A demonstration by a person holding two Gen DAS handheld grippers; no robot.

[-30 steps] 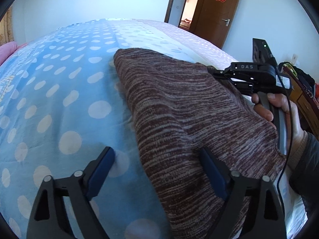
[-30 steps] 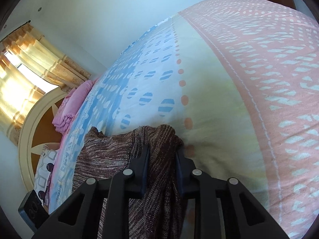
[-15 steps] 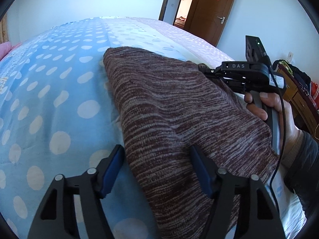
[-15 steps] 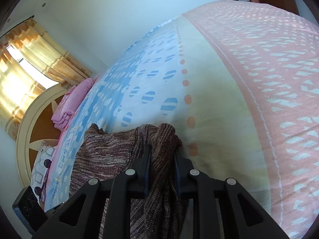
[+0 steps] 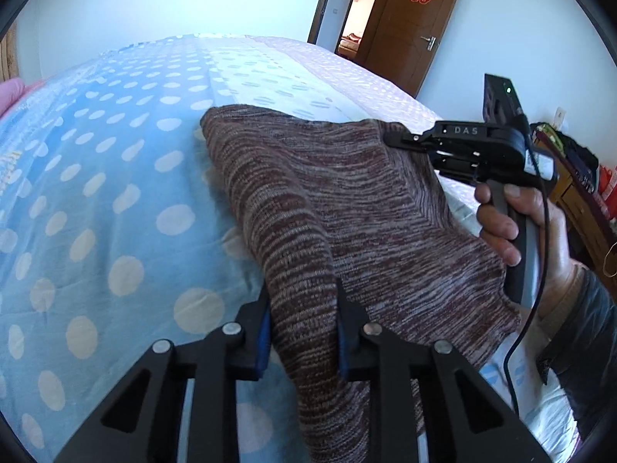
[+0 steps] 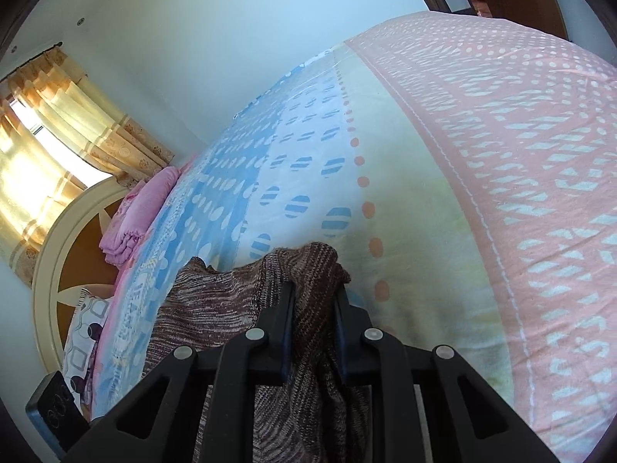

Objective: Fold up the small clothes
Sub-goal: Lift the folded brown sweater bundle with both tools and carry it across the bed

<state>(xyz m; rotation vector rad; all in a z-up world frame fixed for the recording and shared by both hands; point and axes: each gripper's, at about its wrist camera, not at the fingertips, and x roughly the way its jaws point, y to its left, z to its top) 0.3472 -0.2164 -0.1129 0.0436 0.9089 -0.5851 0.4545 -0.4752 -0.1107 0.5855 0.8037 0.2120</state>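
Brown knit garment [image 5: 370, 208] lies on the polka-dot bedspread [image 5: 96, 200]; a raised fold runs between the left gripper [image 5: 304, 332], whose jaws are closing against it. The right gripper [image 6: 313, 320], nearly closed, pinches another bunched edge.

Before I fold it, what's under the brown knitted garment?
The polka-dot bedsheet shows around the brown knitted garment. Whatever lies directly beneath it is covered.
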